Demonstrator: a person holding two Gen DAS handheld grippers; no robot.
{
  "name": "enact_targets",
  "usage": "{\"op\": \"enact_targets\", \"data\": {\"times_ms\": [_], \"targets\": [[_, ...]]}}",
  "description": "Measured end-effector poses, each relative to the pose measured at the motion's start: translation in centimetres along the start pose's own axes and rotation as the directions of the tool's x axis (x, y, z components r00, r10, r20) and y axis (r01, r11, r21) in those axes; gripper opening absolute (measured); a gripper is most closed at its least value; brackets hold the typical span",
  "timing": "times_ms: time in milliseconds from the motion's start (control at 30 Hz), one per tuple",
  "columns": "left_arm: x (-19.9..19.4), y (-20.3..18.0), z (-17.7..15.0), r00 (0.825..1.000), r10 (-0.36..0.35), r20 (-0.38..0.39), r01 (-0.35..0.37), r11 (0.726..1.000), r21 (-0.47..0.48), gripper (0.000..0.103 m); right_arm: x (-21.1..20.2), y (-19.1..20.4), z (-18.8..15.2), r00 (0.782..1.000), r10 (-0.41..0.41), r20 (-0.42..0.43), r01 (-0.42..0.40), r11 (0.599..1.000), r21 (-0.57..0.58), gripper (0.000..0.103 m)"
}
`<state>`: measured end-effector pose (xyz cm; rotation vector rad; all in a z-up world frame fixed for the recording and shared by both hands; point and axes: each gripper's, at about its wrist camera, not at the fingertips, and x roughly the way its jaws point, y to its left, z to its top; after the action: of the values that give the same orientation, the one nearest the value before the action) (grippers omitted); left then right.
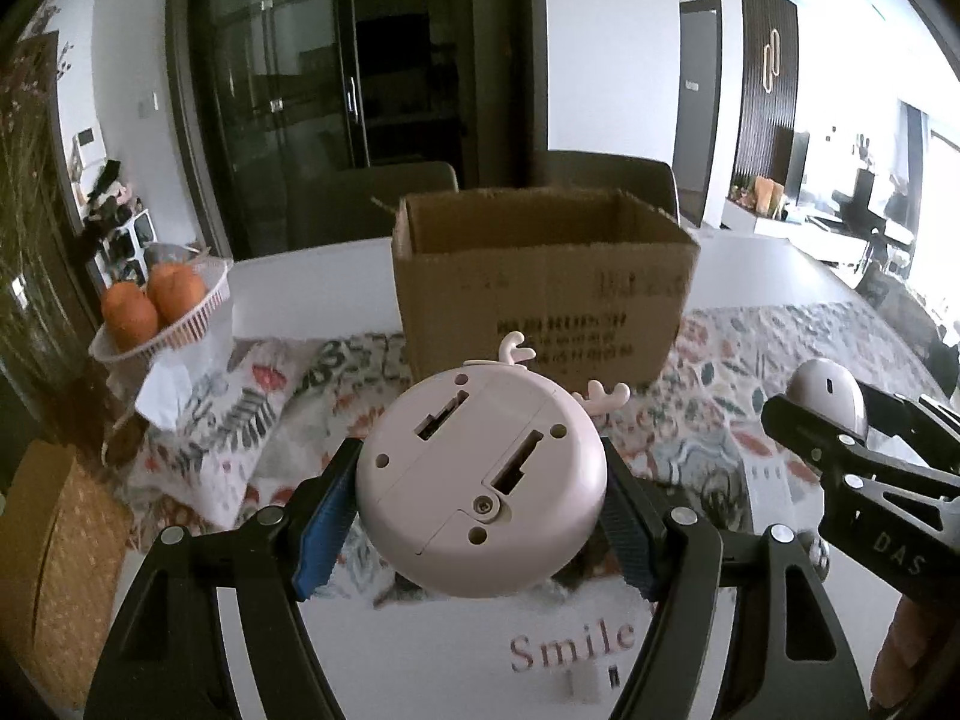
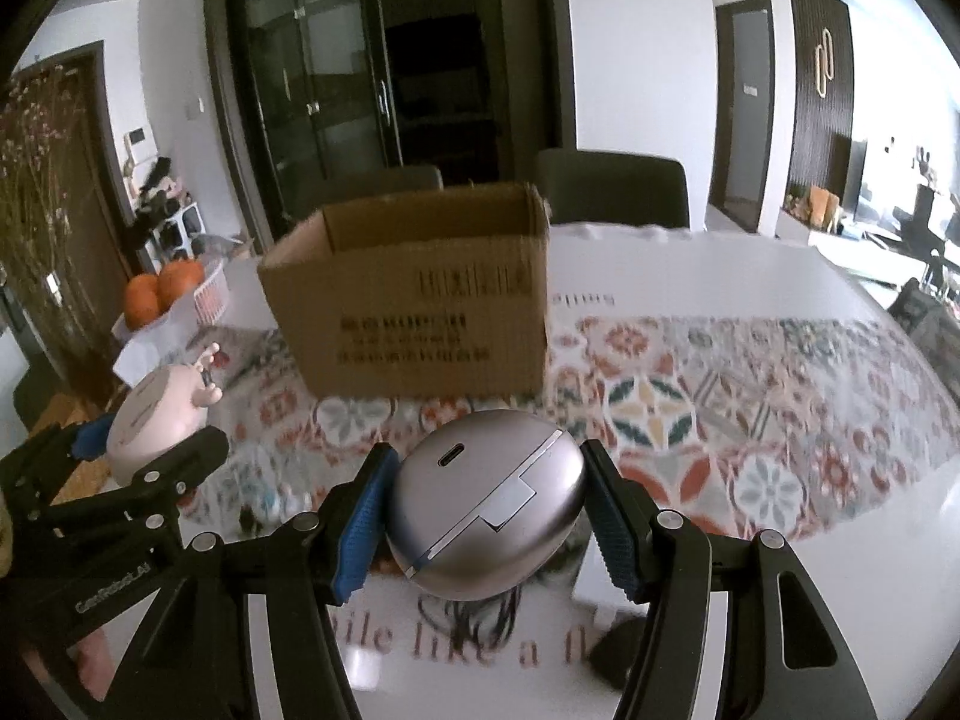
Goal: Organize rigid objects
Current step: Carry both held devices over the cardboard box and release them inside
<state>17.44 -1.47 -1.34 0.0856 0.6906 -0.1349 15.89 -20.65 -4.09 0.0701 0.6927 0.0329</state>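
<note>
**Both hand-held grippers carry an item above the tabletop, cardboard box ahead**

Left wrist view: The left hand-held gripper (image 1: pixel 480 495) is pinching a round pink gadget (image 1: pixel 480 480) between its blue pads, one pad on each side. The gadget's flat underside faces the camera, showing two slots, a screw and several small holes; two small antlers stick out from its far edge. It is held above the tabletop (image 1: pixel 312 282), over a white mat printed with the word "Smile". Beyond it stands an open cardboard box (image 1: pixel 540 294), upright on a patterned cloth (image 1: pixel 252 420), with dark printing on its near wall. At far left a white basket (image 1: pixel 174 330) holds oranges (image 1: pixel 129 315). At right the right hand-held gripper (image 1: pixel 840 414) enters the view, a grey oval case (image 1: pixel 825 390) showing between its black fingers.

Right wrist view: The right hand-held gripper (image 2: pixel 489 510) is clamped on the grey oval case (image 2: pixel 486 504), a blue pad pressing each side. A charging port and a silvery hinge plate face the camera. The case hangs above the near edge of the patterned cloth (image 2: pixel 720 420), with red lettering on the white mat below. The cardboard box (image 2: pixel 414 312) sits farther off and slightly left, its open top facing up. At left the left hand-held gripper (image 2: pixel 150 444) holds the pink gadget (image 2: pixel 156 420), antlers pointing toward the box. The oranges (image 2: pixel 162 291) lie far left.
</note>
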Motion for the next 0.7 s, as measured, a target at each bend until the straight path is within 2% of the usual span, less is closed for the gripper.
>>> {"op": "enact_targets", "data": {"times_ms": [300,533,567,667,700], "targets": [[1.5,0.5,4.1,1.000,-0.010,0.016,0.009,1.000,0.017,0.073,1.0,0.5,5.1,0.996,-0.016,0.087,0.022,0.998,-0.066,0.062],[3.1,1.0,7.5,0.999,-0.033,-0.006,0.034,0.999,0.012,0.073,2.3,0.6,8.6,0.996,0.000,0.093,0.006,0.997,-0.070,0.061],[3.4,1.0,8.0,0.999,-0.040,-0.013,0.040,0.999,0.013,0.073,2.6,0.5,9.3,0.996,0.003,0.090,0.003,0.998,-0.066,0.058],[4.3,1.3,9.5,0.999,-0.044,-0.032,0.044,0.999,0.000,0.073,3.3,0.6,11.0,0.996,0.001,0.091,0.005,0.998,-0.068,0.056],[4.7,1.4,9.9,0.998,-0.046,-0.035,0.046,0.999,0.000,0.073,3.7,0.7,11.6,0.996,0.002,0.092,0.005,0.997,-0.073,0.048]]}}
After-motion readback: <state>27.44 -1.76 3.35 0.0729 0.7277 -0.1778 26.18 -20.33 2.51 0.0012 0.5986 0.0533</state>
